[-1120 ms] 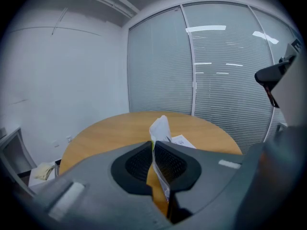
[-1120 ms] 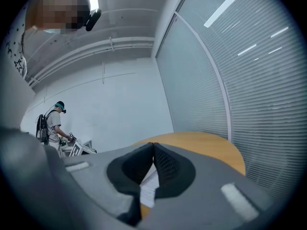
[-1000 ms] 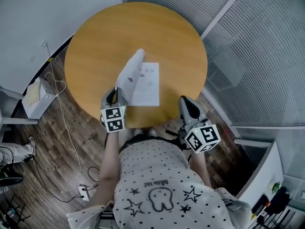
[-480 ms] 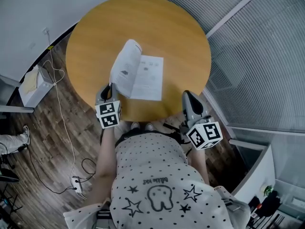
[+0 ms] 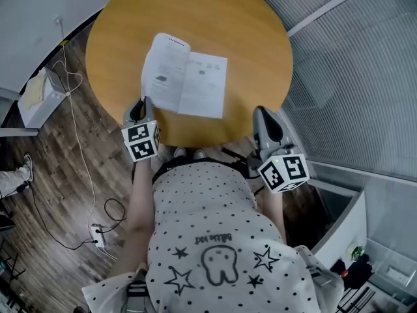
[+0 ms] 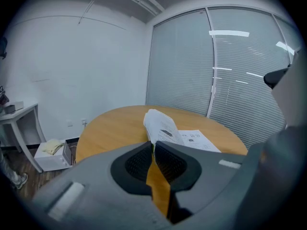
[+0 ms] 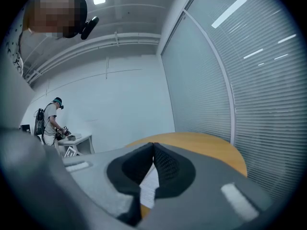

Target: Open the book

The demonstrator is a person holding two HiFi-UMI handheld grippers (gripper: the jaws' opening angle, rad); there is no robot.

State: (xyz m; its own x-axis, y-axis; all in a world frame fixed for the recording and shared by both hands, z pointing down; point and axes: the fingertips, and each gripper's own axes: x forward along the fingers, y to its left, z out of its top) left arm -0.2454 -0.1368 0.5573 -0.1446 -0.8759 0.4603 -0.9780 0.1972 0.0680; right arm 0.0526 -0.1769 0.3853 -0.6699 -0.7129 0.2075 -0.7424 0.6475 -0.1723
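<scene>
Leaf (image 5: 163, 70) sits lower and further left of the book (image 5: 205, 87) now, pinched in left claw (image 5: 144, 103); right claw (image 5: 260, 113) rests shut, empty. Lay it flat on the worktop (image 5: 247, 25), then release.

Book (image 5: 186, 77) print, shirt (image 5: 215, 204) lettering illegible

An office meeting room: partition walls of slatted blinds (image 6: 240, 71) border a round wooden worktop (image 5: 260, 51) on a wood-plank floor (image 5: 58, 194). A small white side table (image 6: 19, 111) stands by the white wall (image 6: 96, 66); a power strip (image 5: 98, 235) lies on the floor.

Open tabletop (image 5: 215, 18) around book (image 5: 203, 87); blinds wall (image 5: 358, 90) right.
</scene>
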